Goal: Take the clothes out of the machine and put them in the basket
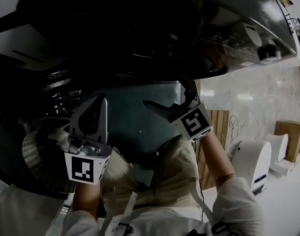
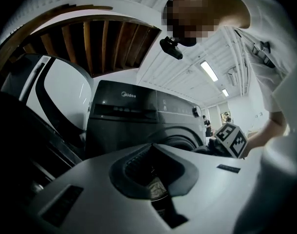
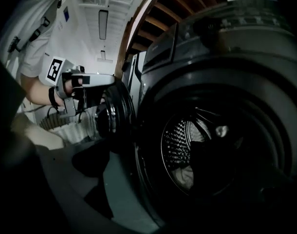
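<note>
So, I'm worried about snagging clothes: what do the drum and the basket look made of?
Drum: looks like shiny metal, probably steel; it glints and has rows of small holes. Basket: likely pale plastic, matte, with slotted walls.

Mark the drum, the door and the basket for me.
Drum (image 3: 178,146), right gripper view, perforated wall.
Door (image 3: 109,120), right gripper view, round dark middle.
Basket (image 1: 36,160), head view, slatted side wall.
</note>
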Demonstrator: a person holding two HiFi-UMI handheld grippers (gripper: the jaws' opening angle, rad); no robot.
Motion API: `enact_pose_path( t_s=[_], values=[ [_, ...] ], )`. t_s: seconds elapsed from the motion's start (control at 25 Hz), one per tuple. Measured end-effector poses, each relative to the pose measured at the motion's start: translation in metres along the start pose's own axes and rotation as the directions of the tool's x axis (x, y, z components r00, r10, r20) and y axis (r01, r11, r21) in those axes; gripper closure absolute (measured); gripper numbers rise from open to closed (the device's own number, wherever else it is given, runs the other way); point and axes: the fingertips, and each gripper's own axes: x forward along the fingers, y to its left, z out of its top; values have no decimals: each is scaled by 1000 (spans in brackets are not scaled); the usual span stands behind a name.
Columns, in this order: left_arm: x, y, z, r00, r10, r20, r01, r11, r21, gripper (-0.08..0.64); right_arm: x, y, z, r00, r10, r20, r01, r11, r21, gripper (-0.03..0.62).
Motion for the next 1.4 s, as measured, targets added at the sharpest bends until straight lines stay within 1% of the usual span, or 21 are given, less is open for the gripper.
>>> enact_pose_path(
  t_s=[0.08, 0.16, 0.24, 0.36, 0.44, 0.52, 0.6, 0.72, 0.76, 0.84, 0.88, 0.96, 1.04, 1.08, 1.12, 1.16, 1.2, 1.24, 1.28, 1.32, 1.4],
  values=[
    [6, -2, -31, 1000, -16, 0, 16, 1000, 11, 548, 20, -11, -27, 1000, -22, 5, 23, 999, -40, 87],
    [12, -4, -59, 1000, -31, -4, 31, 999, 42, 548, 39, -16, -48, 999, -30, 20, 32, 997, -67, 87],
    [20, -4, -86, 999, -47, -8, 48, 996, 78, 548, 55, -22, -64, 999, -40, 23, 42, 994, -105, 87],
    [31, 4, -115, 999, -53, 12, 51, 993, 106, 548, 74, -43, -83, 997, -79, 24, 82, 983, -164, 87],
    [37, 10, -127, 998, -52, 33, 48, 993, 109, 548, 85, -59, -94, 994, -105, 11, 105, 971, -214, 87],
    [38, 11, -138, 997, -66, 50, 61, 992, 107, 548, 94, -71, -107, 992, -124, -10, 118, 960, -255, 87],
    [36, 11, -147, 995, -83, 56, 77, 992, 103, 548, 101, -84, -116, 989, -143, -22, 132, 954, -268, 87],
    [32, 11, -156, 994, -90, 62, 84, 993, 89, 548, 113, -104, -115, 984, -173, -37, 154, 941, -300, 87],
    [29, 11, -158, 994, -90, 64, 85, 992, 89, 548, 119, -110, -116, 983, -176, -60, 148, 936, -319, 87],
    [24, 12, -157, 994, -87, 73, 81, 994, 79, 548, 136, -128, -129, 972, -180, -150, 119, 932, -343, 87],
    [23, 13, -154, 993, -81, 87, 75, 995, 67, 548, 146, -141, -139, 960, -191, -207, 109, 929, -354, 87],
    [20, 17, -148, 990, -64, 124, 60, 998, 37, 548, 165, -167, -163, 921, -213, -327, 81, 924, -373, 87],
    [16, 17, -148, 989, -49, 139, 46, 999, 24, 548, 184, -179, -183, 885, -182, -429, 15, 931, -365, 86],
    [13, 14, -151, 991, -47, 125, 42, 998, 40, 548, 193, -179, -193, 866, -149, -477, -34, 935, -354, 86],
    [11, 11, -157, 994, -53, 99, 46, 996, 75, 548, 201, -178, -207, 839, -116, -531, -89, 935, -345, 83],
    [10, 6, -162, 996, -65, 68, 57, 991, 118, 548, 207, -179, -223, 801, -100, -591, -138, 929, -344, 74],
    [11, 3, -166, 996, -78, 44, 71, 986, 152, 548, 211, -183, -238, 758, -104, -644, -172, 921, -351, 63],
    [11, 1, -168, 996, -85, 31, 79, 983, 164, 548, 214, -189, -249, 719, -120, -684, -188, 914, -358, 60],
    [11, 1, -169, 996, -84, 27, 79, 984, 158, 548, 217, -196, -257, 687, -141, -713, -191, 912, -364, 55],
    [10, 2, -168, 997, -76, 30, 71, 987, 147, 548, 221, -204, -263, 659, -163, -734, -191, 908, -373, 51],
    [7, 4, -165, 997, -60, 41, 54, 988, 145, 548, 229, -218, -276, 610, -214, -763, -198, 891, -408, 48]
  ],
)
